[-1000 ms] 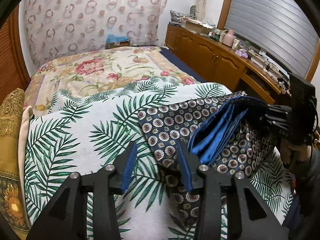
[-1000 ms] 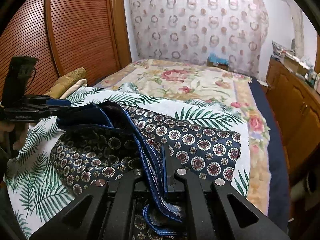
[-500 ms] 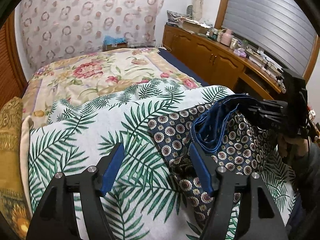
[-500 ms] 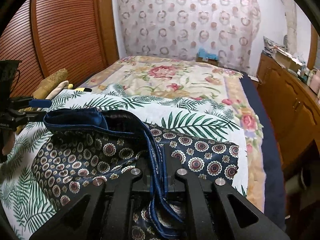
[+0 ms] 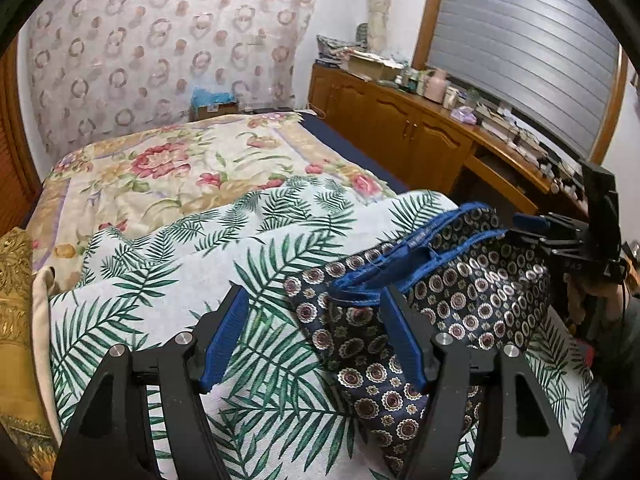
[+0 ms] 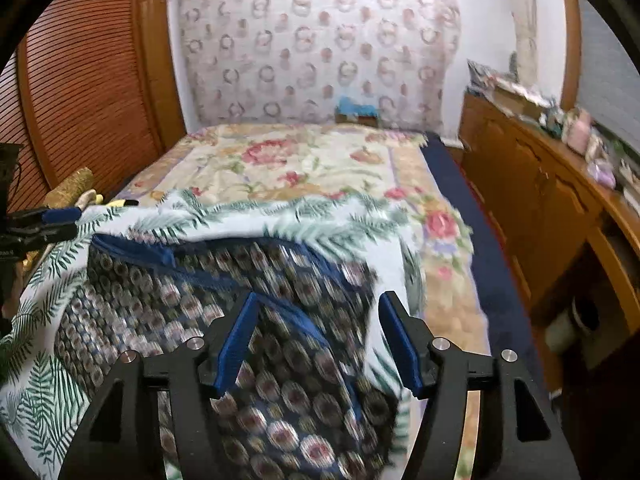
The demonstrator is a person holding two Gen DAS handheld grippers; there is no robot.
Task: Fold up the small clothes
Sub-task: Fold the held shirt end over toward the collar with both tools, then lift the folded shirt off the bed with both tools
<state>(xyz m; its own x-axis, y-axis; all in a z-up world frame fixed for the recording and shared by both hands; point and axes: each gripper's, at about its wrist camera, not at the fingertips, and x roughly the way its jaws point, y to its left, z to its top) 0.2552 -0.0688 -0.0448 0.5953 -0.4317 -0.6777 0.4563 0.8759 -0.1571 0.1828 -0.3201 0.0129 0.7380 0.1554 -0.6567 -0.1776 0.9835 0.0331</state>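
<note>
Left gripper (image 5: 314, 320): blue-padded fingers spread, empty, low over palm-leaf printed white sheet (image 5: 168, 300). Right gripper (image 6: 316, 332): fingers spread, empty, above navy medallion-print garment with blue trim (image 6: 240, 300), crumpled on that sheet on bed.

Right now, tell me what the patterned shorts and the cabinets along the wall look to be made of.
Patterned shorts: thin woven fabric, probably cotton; they drape limply and crease, matte navy print with a blue-bound waistband.
Cabinets: wood or wood veneer, going by the brown grain colour and raised panel doors, with a semi-gloss varnish; which of the two, I cannot tell.
</note>
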